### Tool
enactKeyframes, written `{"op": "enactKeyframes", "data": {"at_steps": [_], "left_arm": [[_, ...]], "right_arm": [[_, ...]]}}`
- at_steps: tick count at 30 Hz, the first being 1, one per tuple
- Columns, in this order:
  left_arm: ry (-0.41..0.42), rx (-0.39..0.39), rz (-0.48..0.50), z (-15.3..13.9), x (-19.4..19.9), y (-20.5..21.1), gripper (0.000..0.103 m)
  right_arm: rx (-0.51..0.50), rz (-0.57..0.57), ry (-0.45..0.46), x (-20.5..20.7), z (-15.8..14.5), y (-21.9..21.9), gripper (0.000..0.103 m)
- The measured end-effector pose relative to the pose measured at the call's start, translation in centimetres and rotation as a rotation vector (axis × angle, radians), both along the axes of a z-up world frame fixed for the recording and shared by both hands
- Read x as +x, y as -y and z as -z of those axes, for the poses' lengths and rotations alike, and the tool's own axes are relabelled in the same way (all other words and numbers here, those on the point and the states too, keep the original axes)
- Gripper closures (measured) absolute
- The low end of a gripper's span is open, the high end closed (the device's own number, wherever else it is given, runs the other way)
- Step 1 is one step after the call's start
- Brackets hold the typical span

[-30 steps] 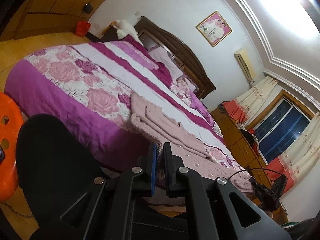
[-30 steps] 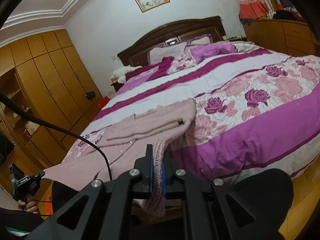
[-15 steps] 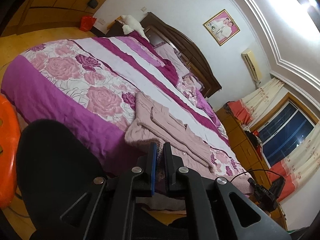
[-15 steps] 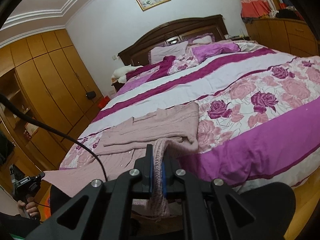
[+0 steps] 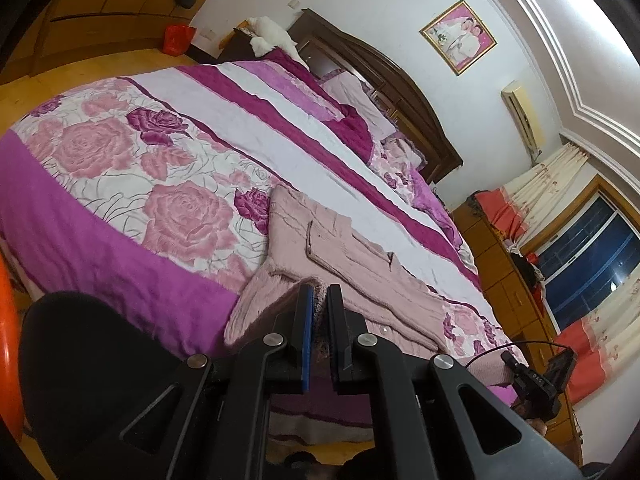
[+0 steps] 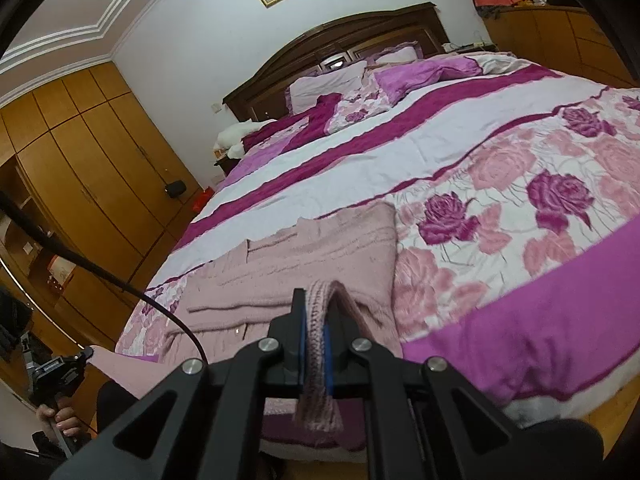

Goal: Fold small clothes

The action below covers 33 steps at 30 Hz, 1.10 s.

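A pink knit sweater [image 5: 340,248] lies partly folded on the flowered purple quilt [image 5: 120,160], near the foot edge of the bed. My left gripper [image 5: 319,300] is shut on one end of its near edge. In the right wrist view the sweater [image 6: 320,248] spreads ahead, and my right gripper [image 6: 316,312] is shut on its ribbed hem, which loops up between the pads and hangs below them. A hand [image 6: 60,420] holding the other gripper shows at the lower left there, with pink cloth at its tip.
A dark wooden headboard [image 6: 340,40] and pillows [image 6: 328,84] stand at the far end of the bed. Wooden wardrobes [image 6: 80,160] line one side and a dresser [image 5: 512,280] the other. An orange stool [image 5: 6,340] stands near the bed's foot corner.
Both grippers have drawn back from the bed with the sweater's near edge in them. The sweater has slid toward the foot edge and lies flatter on the quilt.
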<state>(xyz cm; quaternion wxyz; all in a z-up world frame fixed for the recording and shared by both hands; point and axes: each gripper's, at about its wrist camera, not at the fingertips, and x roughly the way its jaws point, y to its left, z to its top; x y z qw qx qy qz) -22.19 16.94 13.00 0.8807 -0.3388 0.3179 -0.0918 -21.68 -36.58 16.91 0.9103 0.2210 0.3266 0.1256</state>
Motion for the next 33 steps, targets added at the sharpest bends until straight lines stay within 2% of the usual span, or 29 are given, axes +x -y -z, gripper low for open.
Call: {"op": "enactKeyframes", "data": {"at_steps": [12, 19, 26, 33], "left_arm": [[-0.040, -0.027, -0.032, 0.2, 4.0, -0.8, 0.103], [-0.053, -0.013, -0.016, 0.1, 7.0, -0.6, 0.103], [-0.088, -0.020, -0.005, 0.8, 12.4, -0.6, 0.103], [-0.099, 0.016, 0.016, 1.0, 17.1, 0.4, 0.103]], "right_arm": [[-0.003, -0.004, -0.003, 4.5, -0.4, 0.1, 0.097], [0.001, 0.014, -0.037, 7.0, 0.8, 0.6, 0.097], [0.004, 0.040, -0.077, 10.6, 2.3, 1.1, 0.097], [-0.016, 0.050, -0.093, 14.3, 2.7, 2.0, 0.097]]}}
